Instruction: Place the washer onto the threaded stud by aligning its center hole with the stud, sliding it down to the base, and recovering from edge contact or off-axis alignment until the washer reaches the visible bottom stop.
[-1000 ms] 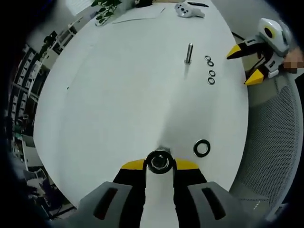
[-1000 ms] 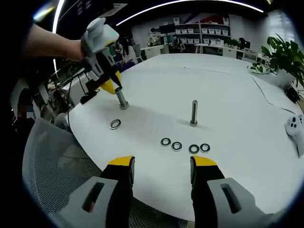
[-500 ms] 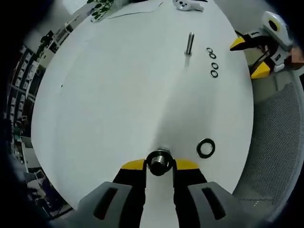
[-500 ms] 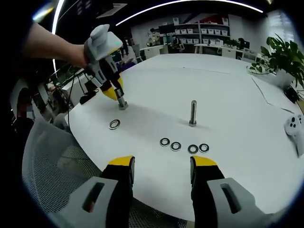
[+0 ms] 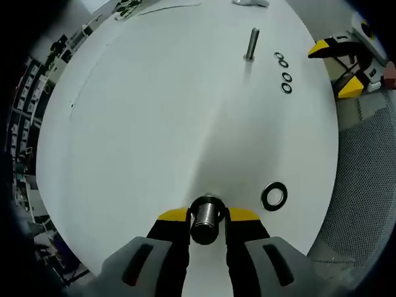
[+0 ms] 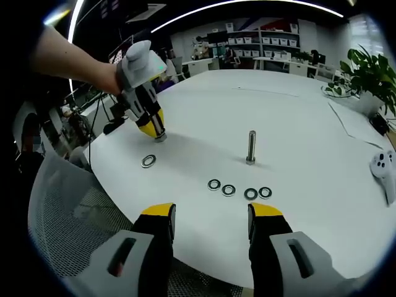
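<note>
Left gripper view: the left gripper (image 5: 208,216) is seen with its yellow-tipped fingers (image 5: 173,215) clamped on a threaded stud (image 5: 206,218) that stands on the white bench (image 5: 154,124). One washer (image 5: 274,195) lies flat on the bench just to the right of the fingers, apart from them. Far ahead of the fingers a second stud (image 5: 252,43) stands upright, with a row of four washers (image 5: 284,72) beside it.

In the right gripper view, the right gripper (image 6: 210,213) is held over the near edge of the bench with its fingers apart and nothing between them. The row of four washers lies just ahead of its fingers, the upright second stud beyond them.
</note>
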`<state>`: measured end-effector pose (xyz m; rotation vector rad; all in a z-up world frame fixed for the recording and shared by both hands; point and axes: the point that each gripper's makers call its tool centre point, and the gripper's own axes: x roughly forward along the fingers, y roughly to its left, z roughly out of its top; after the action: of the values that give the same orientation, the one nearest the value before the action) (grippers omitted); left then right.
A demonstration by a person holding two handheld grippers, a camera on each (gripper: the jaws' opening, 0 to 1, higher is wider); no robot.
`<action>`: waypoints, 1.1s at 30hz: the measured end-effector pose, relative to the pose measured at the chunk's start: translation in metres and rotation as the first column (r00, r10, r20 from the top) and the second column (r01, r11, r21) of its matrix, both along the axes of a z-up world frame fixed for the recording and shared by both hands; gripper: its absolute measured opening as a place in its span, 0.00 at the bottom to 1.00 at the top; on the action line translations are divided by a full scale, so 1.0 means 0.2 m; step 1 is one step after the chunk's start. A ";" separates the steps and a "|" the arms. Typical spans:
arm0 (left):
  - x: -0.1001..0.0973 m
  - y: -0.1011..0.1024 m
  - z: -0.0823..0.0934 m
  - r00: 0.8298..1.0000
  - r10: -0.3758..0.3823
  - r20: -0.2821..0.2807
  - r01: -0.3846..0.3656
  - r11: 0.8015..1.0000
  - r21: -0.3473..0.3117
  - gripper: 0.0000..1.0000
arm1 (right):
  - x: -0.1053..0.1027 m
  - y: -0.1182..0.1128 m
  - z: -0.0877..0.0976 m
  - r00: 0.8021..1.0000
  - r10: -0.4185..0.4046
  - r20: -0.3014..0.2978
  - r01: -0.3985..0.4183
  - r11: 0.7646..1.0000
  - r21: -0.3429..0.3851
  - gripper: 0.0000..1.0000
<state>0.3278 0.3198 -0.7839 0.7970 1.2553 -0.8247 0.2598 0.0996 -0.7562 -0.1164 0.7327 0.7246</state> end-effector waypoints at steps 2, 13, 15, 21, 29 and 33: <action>-0.01 0.00 -0.01 1.000 0.002 -0.004 -0.002 1.000 0.001 0.19 | 0.00 0.00 0.00 1.000 0.002 -0.001 -0.002 1.000 -0.001 0.50; -0.01 0.02 -0.03 1.000 0.024 -0.005 -0.024 1.000 -0.020 0.20 | 0.00 0.01 0.01 1.000 0.004 0.003 -0.004 1.000 0.006 0.49; -0.01 0.03 -0.03 0.998 0.064 -0.009 -0.064 0.998 -0.024 0.20 | 0.00 0.01 0.01 1.000 0.006 0.005 -0.006 1.000 0.004 0.49; -0.02 0.04 -0.01 0.996 0.086 -0.003 -0.086 0.996 -0.033 0.22 | 0.00 0.01 0.01 1.000 0.004 0.004 -0.005 1.000 0.006 0.49; 0.01 0.04 0.05 0.991 0.120 0.051 -0.117 0.991 -0.068 0.28 | -0.01 0.02 0.01 1.000 0.007 0.005 -0.007 1.000 0.007 0.49; -0.03 0.06 0.05 0.989 0.141 0.040 -0.138 0.988 -0.071 0.28 | -0.01 0.02 0.01 1.000 0.007 0.005 -0.007 1.000 0.008 0.49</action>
<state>0.3217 0.3322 -0.7742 0.6622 1.2221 -0.7281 0.2583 0.1033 -0.7551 -0.1135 0.7253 0.7337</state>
